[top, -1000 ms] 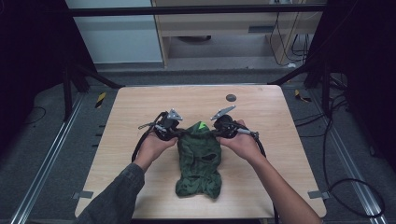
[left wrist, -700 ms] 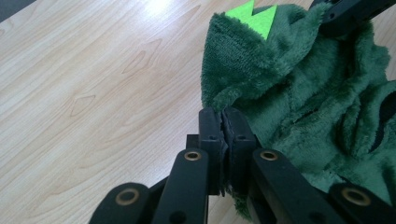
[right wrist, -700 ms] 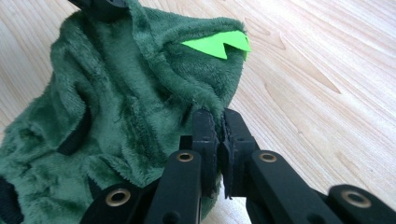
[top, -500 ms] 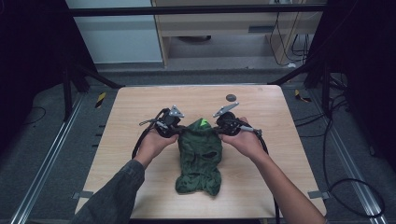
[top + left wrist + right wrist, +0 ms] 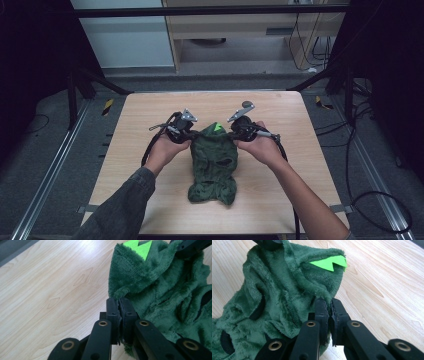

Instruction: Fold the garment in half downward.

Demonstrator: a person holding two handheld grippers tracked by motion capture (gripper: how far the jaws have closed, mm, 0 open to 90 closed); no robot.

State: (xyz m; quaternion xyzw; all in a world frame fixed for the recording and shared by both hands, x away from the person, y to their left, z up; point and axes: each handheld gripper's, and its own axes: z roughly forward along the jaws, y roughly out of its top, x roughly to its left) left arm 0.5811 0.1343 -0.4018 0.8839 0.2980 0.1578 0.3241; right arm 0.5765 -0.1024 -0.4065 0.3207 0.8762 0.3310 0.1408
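The left tool (image 5: 119, 305) has its jaws pressed together on a fold of dark green plush at the left side of the garment's far end, with only a thin sliver of fabric between the pads. The right tool (image 5: 329, 307) does the same on the opposite side, its jaws clamped on the fleece edge just below the hood. In the high view the left tool (image 5: 186, 133) and the right tool (image 5: 235, 131) sit at either side of the garment's far end, near each other, each held in one of the person's hands.

Between them lies the green plush costume (image 5: 214, 162), a small hooded piece with a bright green jagged spike (image 5: 217, 128) at the top of the hood. It lies lengthwise at the middle of the wooden counter (image 5: 130, 135), hood toward the far edge, its lower end bunched toward the near edge. Dark openings show in its body, probably sleeve or leg holes.

As a judgement: the gripping step looks complete, since both tools have a firm pinch on matching points of the hood end. The garment is not yet flat or folded; its near half is crumpled and the hood stands up a little. What is left seems to be the work itself: lifting or pulling the far end to spread, straighten or fold the costume.
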